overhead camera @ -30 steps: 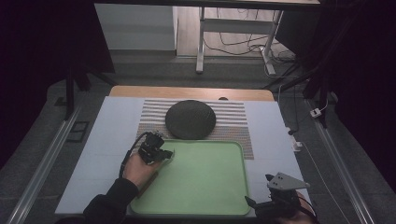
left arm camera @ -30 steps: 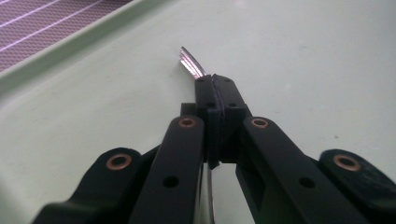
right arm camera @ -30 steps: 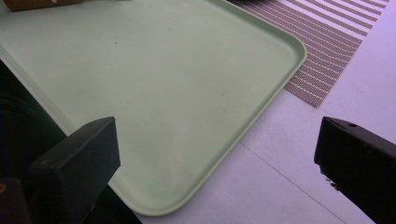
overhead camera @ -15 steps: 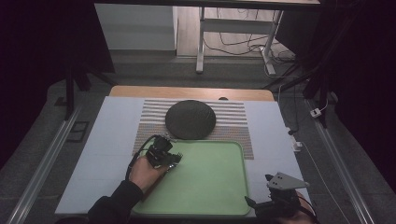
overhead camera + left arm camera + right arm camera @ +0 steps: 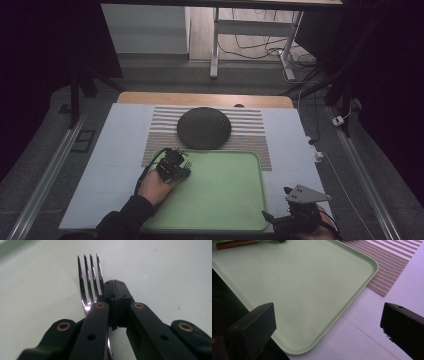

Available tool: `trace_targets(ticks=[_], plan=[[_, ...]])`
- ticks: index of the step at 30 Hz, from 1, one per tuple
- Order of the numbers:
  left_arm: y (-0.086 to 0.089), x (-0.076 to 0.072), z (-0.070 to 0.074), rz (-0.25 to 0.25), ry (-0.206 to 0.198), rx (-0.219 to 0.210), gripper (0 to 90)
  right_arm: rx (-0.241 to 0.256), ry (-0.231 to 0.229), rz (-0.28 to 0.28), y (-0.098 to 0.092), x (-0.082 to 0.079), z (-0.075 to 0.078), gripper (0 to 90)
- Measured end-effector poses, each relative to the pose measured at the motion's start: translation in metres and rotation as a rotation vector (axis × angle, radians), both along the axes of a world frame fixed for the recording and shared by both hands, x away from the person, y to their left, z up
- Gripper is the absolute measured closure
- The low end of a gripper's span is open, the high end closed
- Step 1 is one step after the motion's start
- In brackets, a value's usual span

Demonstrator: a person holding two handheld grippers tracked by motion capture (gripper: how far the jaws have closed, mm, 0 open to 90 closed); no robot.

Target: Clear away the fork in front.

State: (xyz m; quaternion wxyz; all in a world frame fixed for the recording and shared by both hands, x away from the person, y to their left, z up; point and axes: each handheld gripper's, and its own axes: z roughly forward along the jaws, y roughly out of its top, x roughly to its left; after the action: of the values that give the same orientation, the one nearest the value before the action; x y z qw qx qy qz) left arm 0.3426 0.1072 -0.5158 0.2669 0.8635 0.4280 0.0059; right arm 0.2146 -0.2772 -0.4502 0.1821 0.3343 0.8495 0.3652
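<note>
Dim floor, trailing cables and white desk legs are lying beyond the far edge of the table (image 5: 125, 145), whose pale sheet is carrying a brown-and-white striped mat (image 5: 255, 131) with a round dark textured disc (image 5: 204, 128) resting on it. Nearer me a smooth pale green tray (image 5: 225, 195) with rounded corners and a low raised rim is sitting just over the mat's near edge. I am reaching my left hand (image 5: 155, 186) in from the near edge, dark sleeve up to the wrist, and holding my left gripper (image 5: 175, 164) over the tray's far left corner. Its black jaws, studded with brass-coloured rivets, are pressing together, and a shiny metal fork (image 5: 90, 280) is lying alongside them with its four tines pointing away over the green surface; I cannot tell whether the jaws are pinching its handle. My right gripper (image 5: 295, 212) is sitting low by the near right corner of the tray, its grey three-cornered plate on top, its two matte black jaws standing wide apart with nothing between them. No writing is readable anywhere.
</note>
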Motion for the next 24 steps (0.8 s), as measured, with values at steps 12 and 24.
trace_targets(ticks=[12,24], plan=[[0.043,0.010,-0.002,0.126,-0.006,0.010,88.8,-0.001,0.002,0.002,0.000,0.000,0.000,0.0],[0.070,-0.029,0.045,0.065,-0.185,-0.161,40.5,-0.003,0.002,0.002,0.000,0.001,0.000,0.0]])
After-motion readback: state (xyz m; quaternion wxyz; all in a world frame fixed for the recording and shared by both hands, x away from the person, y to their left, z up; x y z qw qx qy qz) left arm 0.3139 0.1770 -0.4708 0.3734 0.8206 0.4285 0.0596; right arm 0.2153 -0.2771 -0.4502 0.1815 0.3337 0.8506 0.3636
